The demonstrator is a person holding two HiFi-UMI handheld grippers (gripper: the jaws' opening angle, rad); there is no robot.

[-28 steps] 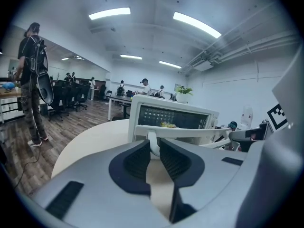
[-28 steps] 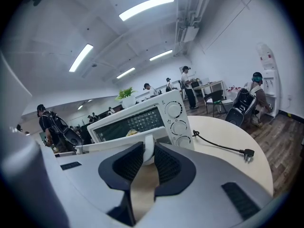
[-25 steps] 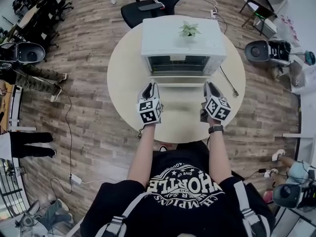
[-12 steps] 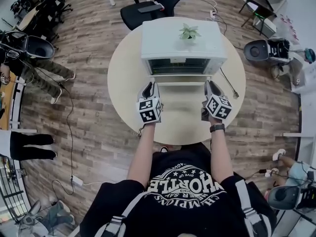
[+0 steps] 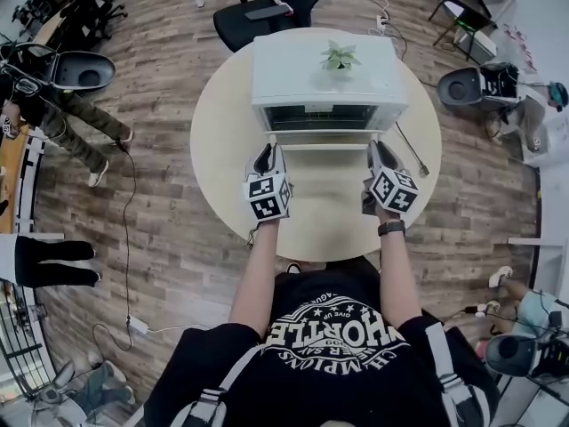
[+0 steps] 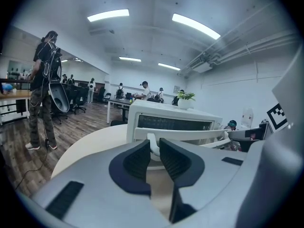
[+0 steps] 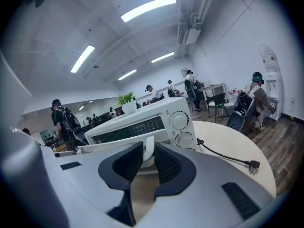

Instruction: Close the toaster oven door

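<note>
A white toaster oven (image 5: 324, 74) stands at the far side of a round cream table (image 5: 222, 140). Its door (image 5: 324, 140) hangs partly open, tilted out toward me. My left gripper (image 5: 265, 155) is shut on the left end of the white door handle (image 6: 153, 144), whose post sits between the dark pads. My right gripper (image 5: 378, 151) is shut on the handle's right end (image 7: 148, 148) in the same way. The left gripper view shows the handle bar (image 6: 190, 135) running right across the oven front (image 6: 171, 122). Two knobs (image 7: 179, 121) show in the right gripper view.
A small potted plant (image 5: 340, 57) sits on the oven's top. The oven's black power cord (image 5: 411, 148) lies unplugged on the table at the right. A black office chair (image 5: 276, 7) stands behind the table. People stand about the room at the left.
Both grippers have moved slightly forward and up together, and the door's front edge has come up a little toward the oven.
</note>
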